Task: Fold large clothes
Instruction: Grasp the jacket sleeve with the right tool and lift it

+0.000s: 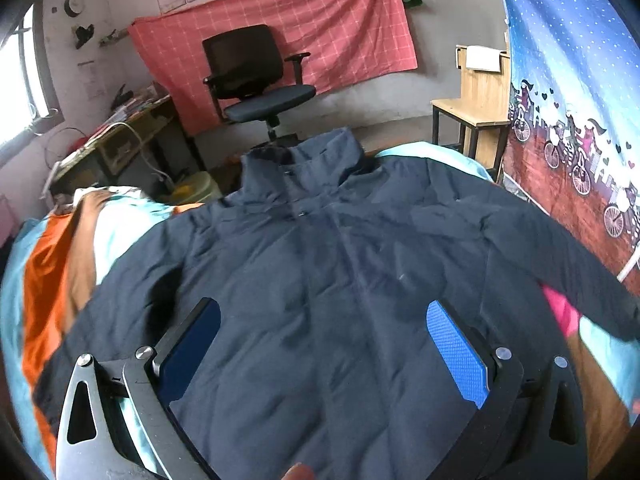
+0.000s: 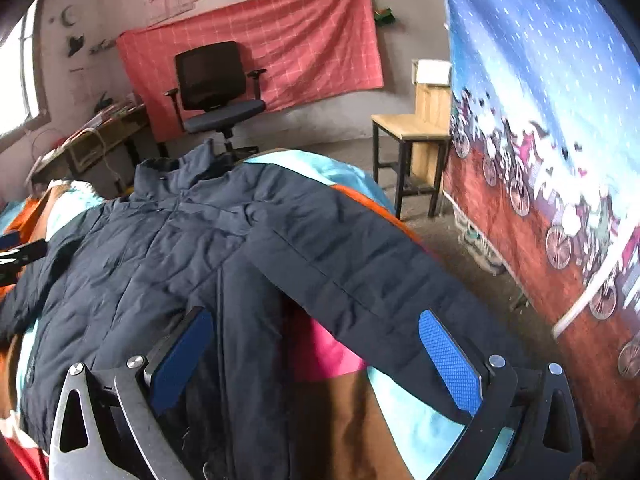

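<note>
Left gripper (image 1: 324, 322): jaws spread wide above the jacket's front, holding nothing.
Right gripper (image 2: 316, 332): jaws apart, over the sleeve (image 2: 360, 272).
Jacket (image 1: 340, 264): navy padded, spread flat on the bed (image 1: 44, 264), collar toward the office chair (image 1: 256, 80).

Both wrist cameras sit low and close over a navy jacket (image 1: 340, 280) spread on a bed (image 1: 52, 264), looking forward along their tongs toward the far wall. The left view centres on the jacket's front; the right view sits over its sleeve (image 2: 360, 276). Both share the office chair (image 1: 256, 80) and wooden chair (image 2: 416, 136).
</note>
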`<state>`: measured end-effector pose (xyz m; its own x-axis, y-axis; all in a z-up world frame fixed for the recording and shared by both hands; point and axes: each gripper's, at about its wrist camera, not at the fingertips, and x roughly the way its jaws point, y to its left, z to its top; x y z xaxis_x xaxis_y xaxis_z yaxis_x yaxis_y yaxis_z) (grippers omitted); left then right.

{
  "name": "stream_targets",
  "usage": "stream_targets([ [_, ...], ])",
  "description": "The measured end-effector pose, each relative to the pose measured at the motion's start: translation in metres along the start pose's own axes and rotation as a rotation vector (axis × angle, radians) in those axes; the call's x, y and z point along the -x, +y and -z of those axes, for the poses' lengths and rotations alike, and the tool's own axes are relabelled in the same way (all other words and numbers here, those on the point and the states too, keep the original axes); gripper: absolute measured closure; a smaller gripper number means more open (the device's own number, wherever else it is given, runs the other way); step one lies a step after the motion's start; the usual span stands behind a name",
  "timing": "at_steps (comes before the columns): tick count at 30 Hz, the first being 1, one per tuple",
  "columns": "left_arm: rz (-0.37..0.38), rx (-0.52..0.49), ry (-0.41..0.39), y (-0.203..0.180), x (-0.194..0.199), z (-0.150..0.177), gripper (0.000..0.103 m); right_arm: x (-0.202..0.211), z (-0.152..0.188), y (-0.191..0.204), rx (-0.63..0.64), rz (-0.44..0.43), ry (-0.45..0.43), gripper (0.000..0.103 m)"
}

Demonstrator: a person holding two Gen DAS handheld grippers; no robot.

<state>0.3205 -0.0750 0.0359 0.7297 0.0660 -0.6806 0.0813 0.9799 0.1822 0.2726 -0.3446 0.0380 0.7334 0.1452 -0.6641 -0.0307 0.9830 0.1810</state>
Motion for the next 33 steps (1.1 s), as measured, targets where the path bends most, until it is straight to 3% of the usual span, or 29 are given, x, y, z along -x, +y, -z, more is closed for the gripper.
stream_targets([
  [6,0.034,0.009,0.063,-0.027,-0.052,-0.019,0.002,-0.005,0.033,-0.036,-0.25,-0.071,0.04,0.0],
  [12,0.044,0.028,0.097,-0.053,-0.096,-0.032,0.002,-0.022,0.071,-0.082,-0.566,-0.273,0.099,0.0],
  [17,0.026,0.026,0.102,-0.069,-0.129,-0.043,0.002,-0.028,0.074,-0.112,-0.668,-0.274,0.043,0.0],
  [24,0.025,0.01,0.147,-0.091,-0.174,-0.057,0.002,-0.057,0.082,-0.152,-0.965,-0.337,0.045,0.0],
  [28,0.031,0.013,0.148,-0.097,-0.191,-0.066,0.002,-0.053,0.075,-0.167,-1.04,-0.311,-0.021,0.001],
  [31,0.061,0.011,0.147,-0.106,-0.203,-0.068,0.002,-0.054,0.073,-0.177,-1.068,-0.249,-0.02,0.019],
  [33,0.082,-0.006,0.157,-0.114,-0.21,-0.067,0.002,-0.056,0.073,-0.183,-1.063,-0.185,0.011,0.049],
])
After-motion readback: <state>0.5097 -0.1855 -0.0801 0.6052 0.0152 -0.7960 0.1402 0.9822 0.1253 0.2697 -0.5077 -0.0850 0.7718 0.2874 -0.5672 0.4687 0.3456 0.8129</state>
